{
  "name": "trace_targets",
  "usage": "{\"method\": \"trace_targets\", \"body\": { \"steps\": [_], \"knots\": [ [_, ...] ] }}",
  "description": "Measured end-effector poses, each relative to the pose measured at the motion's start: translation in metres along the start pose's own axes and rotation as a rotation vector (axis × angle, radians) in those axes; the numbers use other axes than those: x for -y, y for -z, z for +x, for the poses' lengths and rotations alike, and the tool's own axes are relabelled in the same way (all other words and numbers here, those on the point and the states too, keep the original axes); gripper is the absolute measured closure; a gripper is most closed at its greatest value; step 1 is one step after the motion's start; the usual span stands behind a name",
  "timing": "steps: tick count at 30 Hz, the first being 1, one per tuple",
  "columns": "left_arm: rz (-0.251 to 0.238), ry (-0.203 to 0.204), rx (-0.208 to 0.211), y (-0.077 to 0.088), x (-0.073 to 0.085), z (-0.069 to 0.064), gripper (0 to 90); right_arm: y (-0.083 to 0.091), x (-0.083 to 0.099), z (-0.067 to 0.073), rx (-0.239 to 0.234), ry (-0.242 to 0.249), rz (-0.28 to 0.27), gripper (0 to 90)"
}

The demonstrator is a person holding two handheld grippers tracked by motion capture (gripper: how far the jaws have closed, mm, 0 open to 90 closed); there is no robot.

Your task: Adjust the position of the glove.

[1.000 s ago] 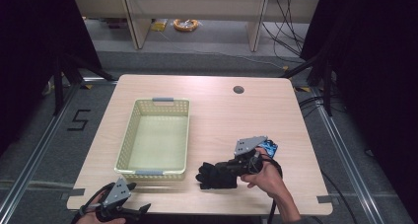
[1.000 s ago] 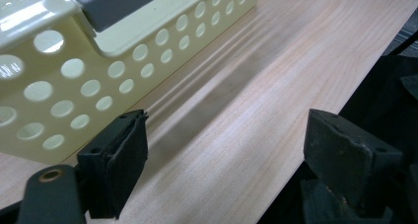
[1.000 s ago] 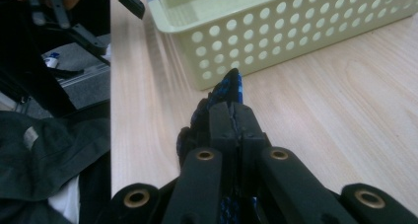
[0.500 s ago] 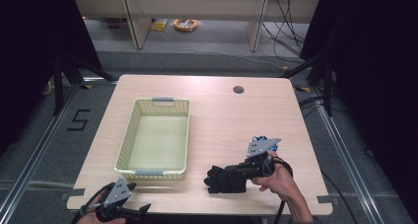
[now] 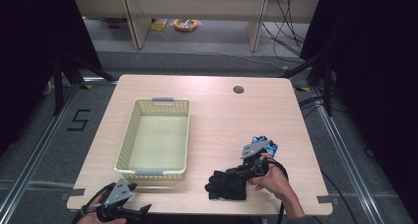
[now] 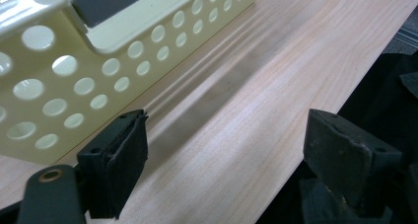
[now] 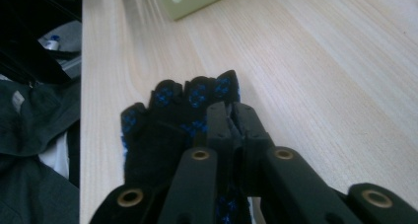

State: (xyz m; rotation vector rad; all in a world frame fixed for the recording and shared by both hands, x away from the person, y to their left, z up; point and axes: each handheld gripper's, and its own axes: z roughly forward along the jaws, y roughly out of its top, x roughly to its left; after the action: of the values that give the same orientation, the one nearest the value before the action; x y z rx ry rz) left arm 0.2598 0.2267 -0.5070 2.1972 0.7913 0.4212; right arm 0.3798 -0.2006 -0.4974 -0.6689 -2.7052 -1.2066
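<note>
A black glove [image 5: 226, 185] with a pattern of small blue dots lies on the near right part of the table, close to the near edge and a little to the right of the basket's near corner. It rests flat on the wood, fingers pointing left, its cuff end to the right. In the right gripper view the glove [image 7: 170, 120] shows four short rounded fingertips spread side by side, the blue dots plainest on them. A second piece of blue-and-black fabric [image 5: 266, 144] lies just beyond it, farther right, mostly hidden.
</note>
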Motion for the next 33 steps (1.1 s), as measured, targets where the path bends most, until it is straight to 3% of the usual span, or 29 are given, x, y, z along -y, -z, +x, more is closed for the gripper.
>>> {"method": "trace_targets", "body": {
  "steps": [1,2,5,7,8,10,11,12,13,14,15,16,17,18,19,20,21,22,23,25,26,27,29,31,32,33],
  "knots": [
    [0.000,0.000,0.000,0.000,0.000,0.000,16.5,-0.001,-0.001,-0.002,0.020,0.030,0.006,83.1],
    [0.002,0.036,0.008,0.000,0.001,-0.003,16.5,-0.002,-0.001,-0.002,0.027,0.031,0.015,80.6],
    [0.002,0.034,0.008,0.000,0.000,-0.002,16.6,-0.003,0.000,-0.003,0.046,0.018,0.017,76.2],
    [-0.001,-0.002,-0.007,0.001,0.000,0.000,16.6,0.001,0.000,-0.001,0.090,-0.025,0.012,66.3],
    [0.000,0.037,0.005,0.001,0.001,-0.002,16.5,0.010,-0.001,0.001,0.141,-0.068,-0.003,61.6],
    [-0.005,0.039,-0.001,0.001,0.000,-0.002,16.5,0.022,-0.003,0.003,0.191,-0.090,-0.034,55.4],
    [-0.005,0.039,-0.001,0.001,0.000,-0.002,16.6,0.022,-0.003,0.003,0.191,-0.090,-0.034,55.4],
    [-0.005,0.005,-0.002,0.002,0.000,0.000,16.5,0.039,-0.004,0.005,0.300,-0.172,-0.084,53.1],
    [0.000,0.003,0.001,0.002,0.000,0.000,16.5,0.039,-0.004,0.005,0.300,-0.172,-0.084,53.1],
    [-0.001,0.036,0.002,0.002,0.001,-0.003,16.5,0.046,-0.004,0.006,0.331,-0.184,-0.085,52.8],
    [0.001,0.026,0.003,0.002,0.000,-0.002,16.5,0.056,-0.003,0.005,0.382,-0.214,-0.107,52.9],
    [0.006,0.041,0.005,0.001,0.000,-0.003,16.5,0.070,0.001,0.002,0.496,-0.215,-0.117,52.8],
    [-0.008,0.048,0.013,0.001,0.000,-0.004,16.5,0.070,0.001,0.002,0.496,-0.215,-0.117,52.8],
    [-0.009,0.039,0.004,0.001,0.000,-0.004,16.5,0.080,0.007,-0.001,0.557,-0.268,-0.119,52.6],
    [-0.003,0.003,0.001,0.001,0.000,-0.001,16.5,0.080,0.007,-0.001,0.557,-0.268,-0.119,52.6],
    [-0.001,0.028,0.008,0.001,0.000,-0.003,16.5,0.086,0.014,-0.007,0.594,-0.320,-0.127,52.5],
    [-0.001,0.028,0.008,0.001,0.000,-0.003,16.5,0.086,0.014,-0.007,0.594,-0.320,-0.127,52.5],
    [-0.002,0.005,0.001,0.001,0.000,-0.002,16.5,0.087,0.022,-0.013,0.598,-0.388,-0.149,52.4],
    [-0.002,0.005,0.001,0.001,0.000,-0.002,16.5,0.087,0.025,-0.017,0.616,-0.380,-0.154,52.3],
    [0.001,0.005,0.001,0.001,-0.001,-0.002,16.5,0.087,0.031,-0.022,0.632,-0.421,-0.146,51.5],
    [0.000,0.027,0.006,0.001,0.000,-0.002,16.5,0.086,0.032,-0.023,0.638,-0.462,-0.145,51.2],
    [0.000,0.027,0.006,0.001,0.000,-0.002,16.5,0.086,0.032,-0.023,0.638,-0.462,-0.145,51.2],
    [0.003,0.000,0.005,0.001,0.000,-0.002,16.5,0.084,0.036,-0.026,0.665,-0.499,-0.147,50.6],
    [0.000,0.001,0.002,0.001,0.000,-0.001,16.5,0.082,0.039,-0.032,0.695,-0.532,-0.147,49.2],
    [-0.001,0.031,0.006,0.000,0.000,-0.003,16.5,0.081,0.039,-0.031,0.683,-0.564,-0.161,48.6],
    [0.000,-0.003,0.005,0.001,0.000,-0.001,16.5,0.080,0.040,-0.033,0.703,-0.572,-0.147,48.4]
  ]
}}
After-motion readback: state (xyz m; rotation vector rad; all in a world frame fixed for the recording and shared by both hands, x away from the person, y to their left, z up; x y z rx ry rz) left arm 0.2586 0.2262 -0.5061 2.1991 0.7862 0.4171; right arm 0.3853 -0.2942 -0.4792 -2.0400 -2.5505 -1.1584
